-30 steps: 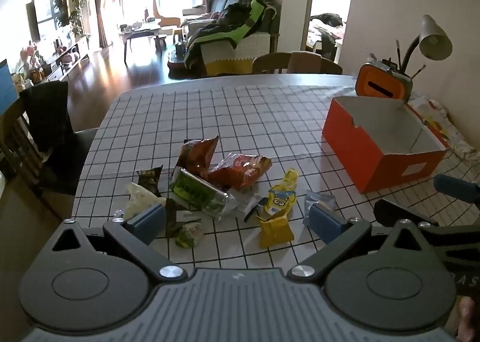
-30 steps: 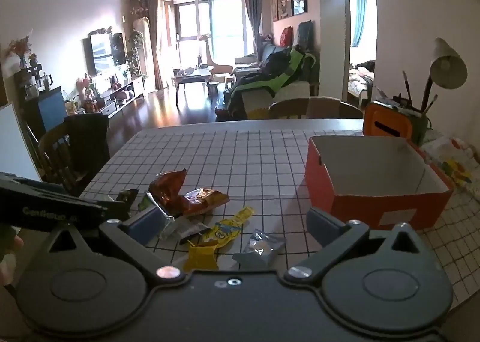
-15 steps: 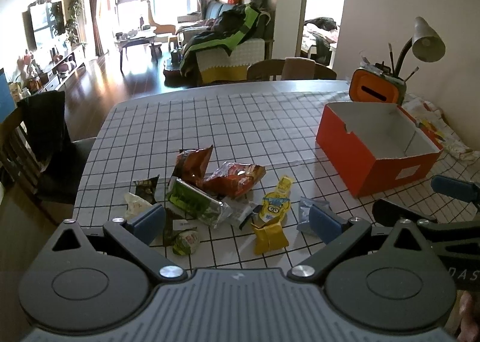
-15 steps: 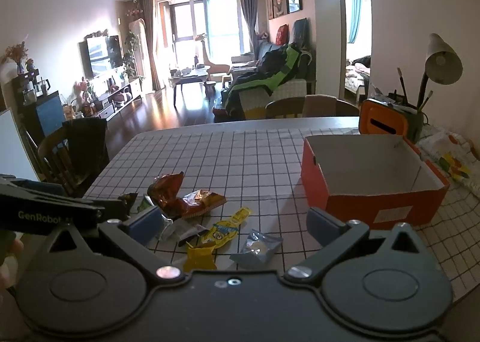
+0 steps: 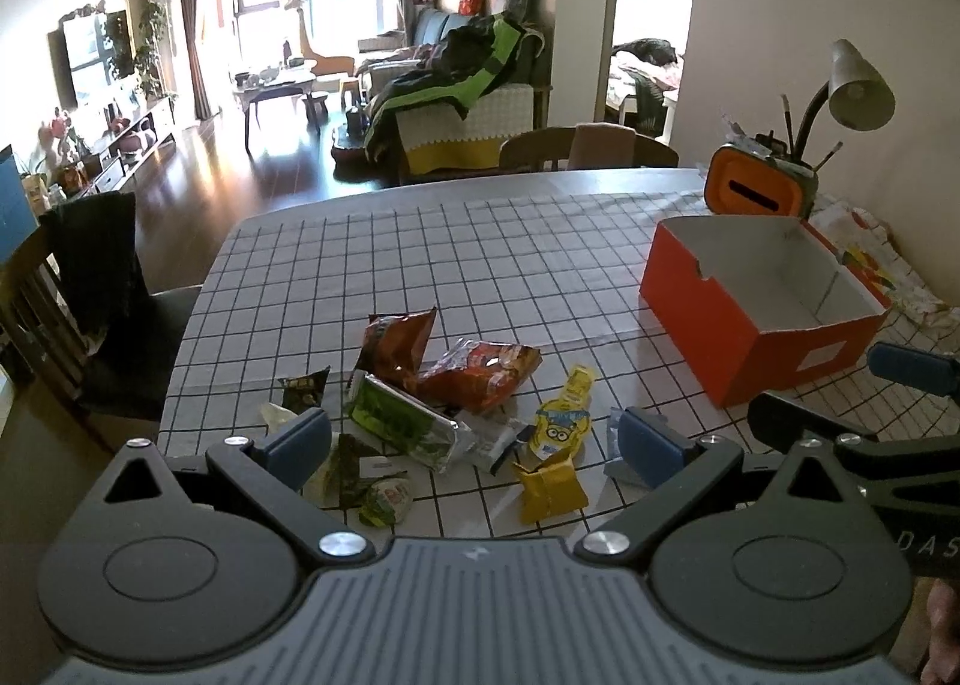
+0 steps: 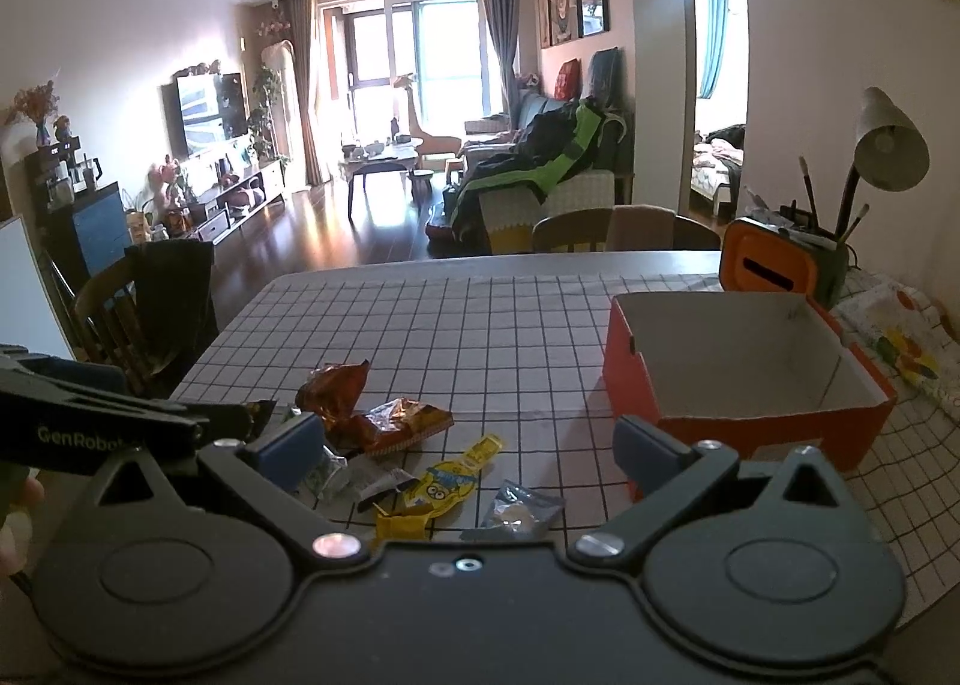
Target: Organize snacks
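Observation:
A loose heap of snack packets lies near the table's front edge: two crumpled red-orange bags (image 5: 462,364) (image 6: 384,415), a green packet (image 5: 396,421), a yellow cartoon pouch (image 5: 561,427) (image 6: 447,484), a small silver sachet (image 6: 513,514) and several small dark ones. An empty orange box (image 5: 762,295) (image 6: 738,373) stands open-topped to the right. My left gripper (image 5: 474,442) hovers open just in front of the heap, holding nothing. My right gripper (image 6: 468,448) is open too, above the pouch and sachet, left of the box.
The table wears a grid-pattern cloth (image 5: 480,241). Behind the box sit an orange pen holder (image 5: 759,184) and a desk lamp (image 5: 855,87). Printed cloth (image 6: 900,343) lies at the right edge. Chairs stand at the left (image 5: 72,277) and far side (image 5: 576,147).
Both grippers have lifted and drawn back slightly, so the packets and box sit a little lower and farther in view. Nothing was grasped or moved.

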{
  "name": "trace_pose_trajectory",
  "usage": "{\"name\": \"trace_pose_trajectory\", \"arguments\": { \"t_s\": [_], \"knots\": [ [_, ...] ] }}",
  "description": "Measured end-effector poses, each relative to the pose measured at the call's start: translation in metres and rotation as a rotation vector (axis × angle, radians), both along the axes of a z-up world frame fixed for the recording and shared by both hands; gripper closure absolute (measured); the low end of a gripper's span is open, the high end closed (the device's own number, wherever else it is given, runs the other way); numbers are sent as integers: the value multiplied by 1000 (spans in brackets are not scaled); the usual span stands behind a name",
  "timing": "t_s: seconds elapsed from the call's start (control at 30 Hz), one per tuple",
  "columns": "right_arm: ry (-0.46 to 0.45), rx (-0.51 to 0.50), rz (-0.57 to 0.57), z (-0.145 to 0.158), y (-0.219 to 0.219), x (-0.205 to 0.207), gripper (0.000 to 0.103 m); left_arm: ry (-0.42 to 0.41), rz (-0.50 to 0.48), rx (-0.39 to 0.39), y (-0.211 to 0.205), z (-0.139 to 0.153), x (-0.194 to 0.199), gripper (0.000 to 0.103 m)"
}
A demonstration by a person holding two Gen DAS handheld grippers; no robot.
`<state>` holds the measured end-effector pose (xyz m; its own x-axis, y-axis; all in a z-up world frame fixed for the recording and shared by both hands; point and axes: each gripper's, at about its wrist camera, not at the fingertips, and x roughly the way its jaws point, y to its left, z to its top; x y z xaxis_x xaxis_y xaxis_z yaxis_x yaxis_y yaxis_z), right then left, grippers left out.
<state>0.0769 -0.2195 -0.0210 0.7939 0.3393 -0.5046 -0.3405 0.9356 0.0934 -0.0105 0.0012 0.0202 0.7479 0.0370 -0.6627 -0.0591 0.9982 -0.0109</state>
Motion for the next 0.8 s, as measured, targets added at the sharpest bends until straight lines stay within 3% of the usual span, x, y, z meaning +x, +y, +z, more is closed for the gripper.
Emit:
{"name": "trace_pose_trajectory", "arguments": {
  "t_s": [0.4,0.8],
  "knots": [
    [-9,-18,-1,16,4,4,0,9,-9,-12,4,7,4,0],
    [58,-10,5,18,6,5,0,42,-2,-7,3,5,1,0]
  ]
}}
